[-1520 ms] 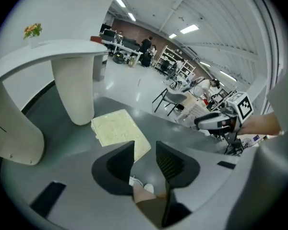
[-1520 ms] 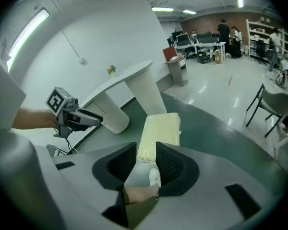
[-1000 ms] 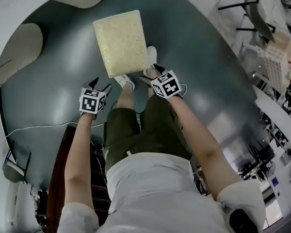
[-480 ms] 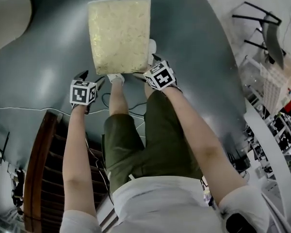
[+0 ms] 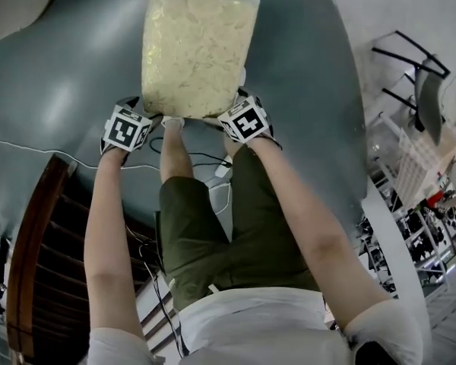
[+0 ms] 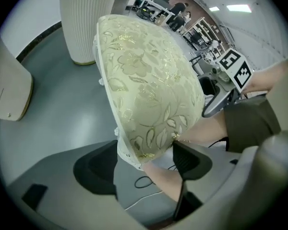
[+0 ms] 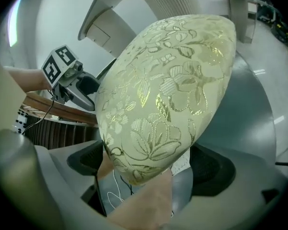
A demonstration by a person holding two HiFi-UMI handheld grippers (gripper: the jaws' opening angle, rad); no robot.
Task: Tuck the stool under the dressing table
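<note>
Stool [image 5: 197, 48] ungrasped, untucked: its 2 near corners are straddled by left gripper [image 6: 143, 164] and right gripper [image 7: 149, 169], jaws just opened wide.

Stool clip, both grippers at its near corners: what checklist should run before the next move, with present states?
1. Left gripper straddles cushion corner: ok; jaws have just been opening, pads not pressing.
2. Right gripper straddles the other near corner: ok; jaws likewise just opening, not pressing.
3. Firm hold on stool: not ok.
4. Stool legs flat on floor: cannot tell, cushion hides them.
5. Dressing table ahead: cannot tell; only a white fluted column shows beyond.
6. Cable away from feet: not ok.
</note>
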